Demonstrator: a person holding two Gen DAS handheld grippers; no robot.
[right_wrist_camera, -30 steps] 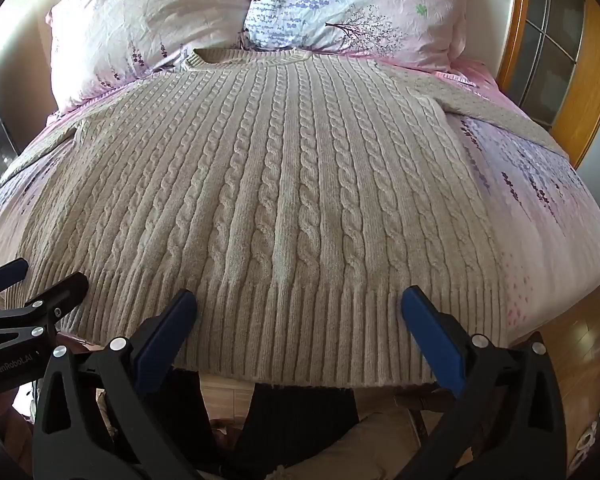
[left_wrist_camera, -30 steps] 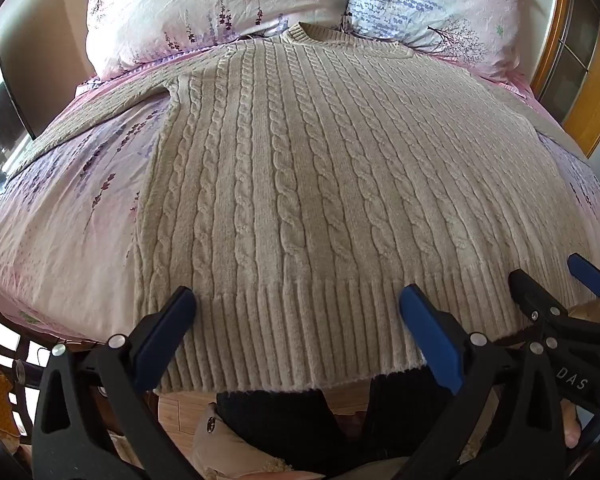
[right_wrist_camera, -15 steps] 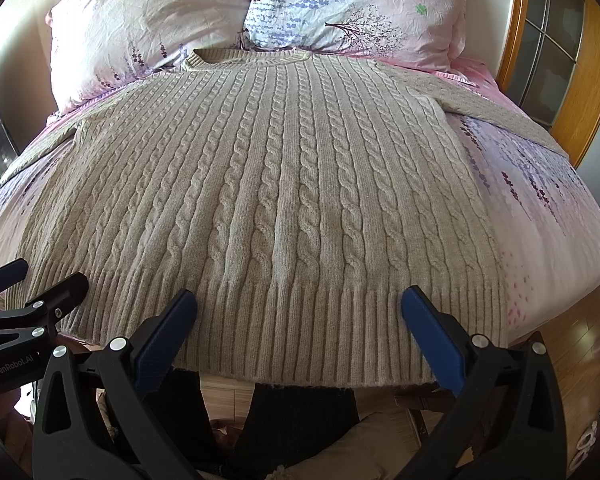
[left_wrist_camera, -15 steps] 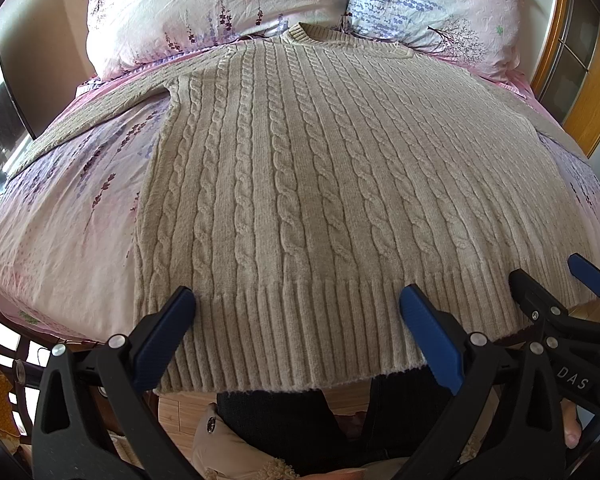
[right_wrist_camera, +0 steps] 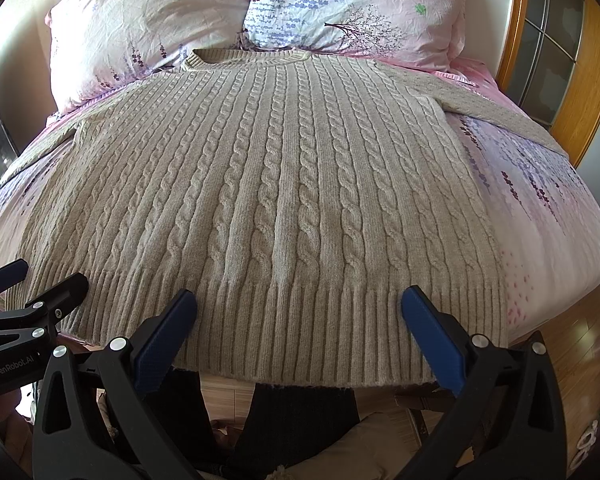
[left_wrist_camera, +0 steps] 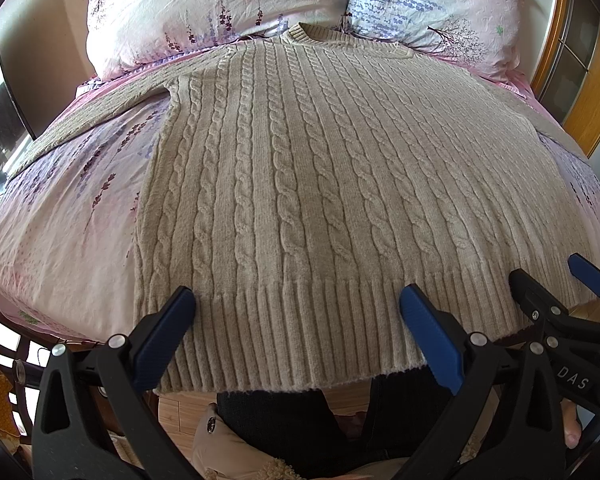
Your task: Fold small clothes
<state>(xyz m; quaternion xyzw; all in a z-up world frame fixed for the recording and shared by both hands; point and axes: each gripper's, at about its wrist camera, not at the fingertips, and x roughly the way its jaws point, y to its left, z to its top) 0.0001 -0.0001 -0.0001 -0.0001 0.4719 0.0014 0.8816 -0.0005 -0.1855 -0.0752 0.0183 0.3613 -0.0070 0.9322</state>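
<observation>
Bed (left_wrist_camera: 60, 240) in floral pink sheeting, two pillows (right_wrist_camera: 148, 36) at its head: one beige cable-knit sweater (left_wrist_camera: 300, 184) lies flat, sleeves out, hem overhanging the near edge. Your two grippers, left gripper (left_wrist_camera: 296, 320) and right gripper (right_wrist_camera: 300, 320), hover spread wide, holding nothing (take matching hem corners, I'd suggest).

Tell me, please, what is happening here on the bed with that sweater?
A person holds a hand-held gripper in each hand at the foot of a bed. A beige cable-knit sweater lies spread flat on the floral sheet, neckline by the two pillows, sleeves out to the sides. The left hand-held gripper and the right hand-held gripper are both open, poised over the ribbed hem, gripping nothing. No fold has been made yet.
</observation>
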